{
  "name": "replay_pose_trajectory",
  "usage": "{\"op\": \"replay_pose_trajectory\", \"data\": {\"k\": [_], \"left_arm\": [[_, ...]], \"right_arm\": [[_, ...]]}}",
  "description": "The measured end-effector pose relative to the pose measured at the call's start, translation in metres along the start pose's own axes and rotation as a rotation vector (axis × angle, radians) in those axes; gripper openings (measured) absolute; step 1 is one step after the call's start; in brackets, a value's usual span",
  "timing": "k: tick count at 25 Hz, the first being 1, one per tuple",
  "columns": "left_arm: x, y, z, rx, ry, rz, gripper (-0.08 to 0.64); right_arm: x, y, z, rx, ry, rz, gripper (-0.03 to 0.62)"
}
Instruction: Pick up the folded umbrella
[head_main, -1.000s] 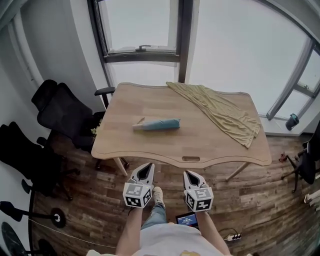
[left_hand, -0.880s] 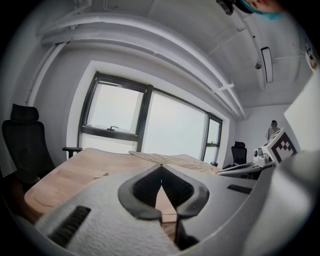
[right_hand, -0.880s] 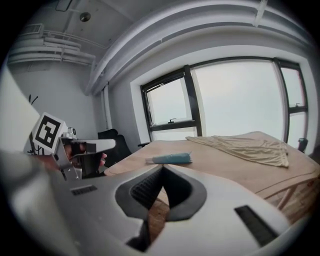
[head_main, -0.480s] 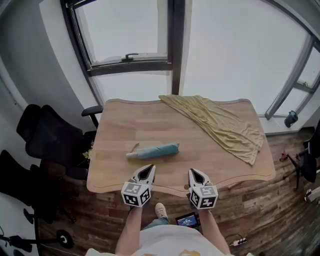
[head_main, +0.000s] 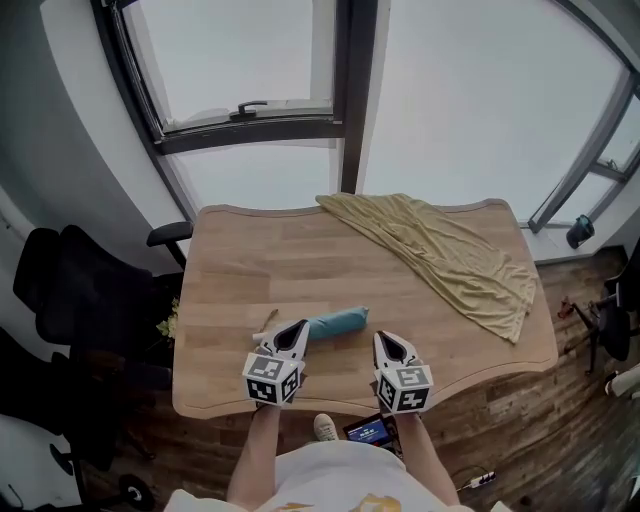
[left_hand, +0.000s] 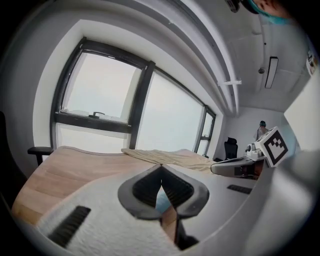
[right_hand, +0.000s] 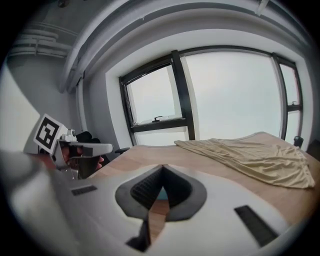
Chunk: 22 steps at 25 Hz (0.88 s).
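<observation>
The folded teal umbrella (head_main: 338, 322) lies on the wooden table (head_main: 260, 270) near its front edge, with its pale handle end (head_main: 266, 336) to the left. My left gripper (head_main: 299, 328) is shut and empty, its tip right at the umbrella's left part. My right gripper (head_main: 382, 338) is also shut and empty, just right of the umbrella's other end. In the left gripper view the jaws (left_hand: 161, 168) meet, and a sliver of teal umbrella (left_hand: 161, 201) shows below them. The right gripper view shows the same: closed tips (right_hand: 162, 167), with teal umbrella (right_hand: 160, 194) behind.
A yellowish cloth (head_main: 445, 258) is draped over the table's right and back part. Black office chairs (head_main: 75, 300) stand to the left of the table. Large windows (head_main: 250, 60) rise behind it. A dark object (head_main: 368, 431) lies on the wood floor by my feet.
The person has stepped up to the table. Both grippers moved forward from over the floor to over the table's front edge, up to the umbrella. Both stayed shut.
</observation>
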<state>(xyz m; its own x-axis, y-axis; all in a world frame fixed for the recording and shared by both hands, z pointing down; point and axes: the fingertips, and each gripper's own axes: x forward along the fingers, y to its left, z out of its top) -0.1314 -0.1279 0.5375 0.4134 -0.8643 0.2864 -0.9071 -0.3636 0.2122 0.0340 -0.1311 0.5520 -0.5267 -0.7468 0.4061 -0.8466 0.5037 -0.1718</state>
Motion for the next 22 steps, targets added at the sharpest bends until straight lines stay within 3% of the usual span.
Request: {"op": "replay_pose_trajectory", "data": {"k": [7,22], "left_arm": [[0.011,0.016,0.015,0.03,-0.038,0.035,0.02],[0.005,0.027,0.012,0.013,-0.066,0.086,0.02]], "right_arm": [[0.004,-0.011,0.004,0.005,0.003,-0.034,0.009],[0.012,0.006,-0.001,-0.038,0.014,0.018,0.009]]}}
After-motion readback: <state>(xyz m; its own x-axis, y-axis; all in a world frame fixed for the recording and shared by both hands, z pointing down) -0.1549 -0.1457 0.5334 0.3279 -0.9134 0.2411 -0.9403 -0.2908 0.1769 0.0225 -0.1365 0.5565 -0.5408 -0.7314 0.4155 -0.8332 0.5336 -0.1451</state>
